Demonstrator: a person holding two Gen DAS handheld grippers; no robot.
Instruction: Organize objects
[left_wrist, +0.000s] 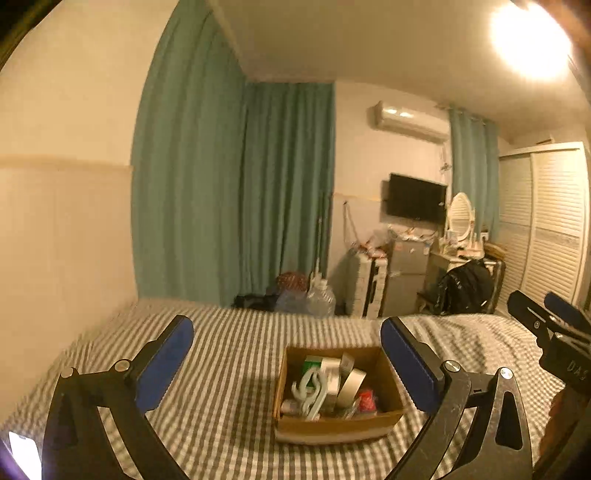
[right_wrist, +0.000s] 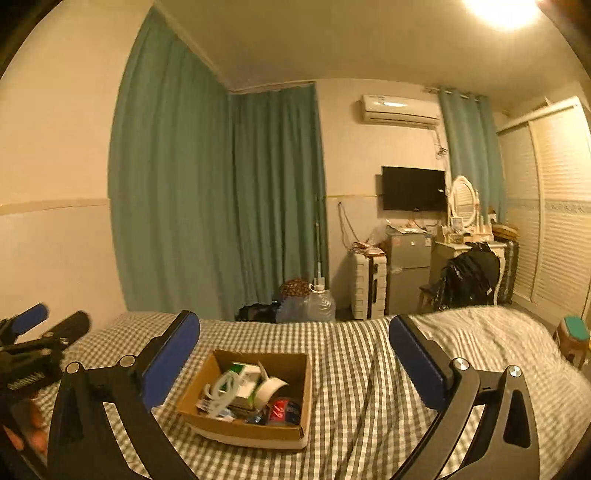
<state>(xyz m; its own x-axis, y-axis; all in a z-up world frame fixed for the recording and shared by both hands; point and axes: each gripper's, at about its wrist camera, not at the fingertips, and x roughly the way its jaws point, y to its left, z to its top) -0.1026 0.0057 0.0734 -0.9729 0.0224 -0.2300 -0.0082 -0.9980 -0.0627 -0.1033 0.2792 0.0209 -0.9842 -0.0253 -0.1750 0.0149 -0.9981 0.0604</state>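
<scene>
- Currently both grippers hover above the bed (left_wrist: 229, 369), empty.
- Left gripper (left_wrist: 287, 336): blue pads spread wide, nothing between them.
- Right gripper (right_wrist: 294, 334): pads likewise spread wide, nothing held.
- Box (left_wrist: 332, 424) (open cardboard) sits on the checked cover; in the left view between the fingers, in the right view nearer the left finger.
- Contents: tape roll (right_wrist: 271, 387), pale green hooks (left_wrist: 308, 387), red packet (left_wrist: 367, 400), white-green carton (right_wrist: 243, 373), jumbled together.
- Room behind: teal curtains (right_wrist: 177, 184), TV (right_wrist: 413, 188), fridge (right_wrist: 408, 269).
</scene>
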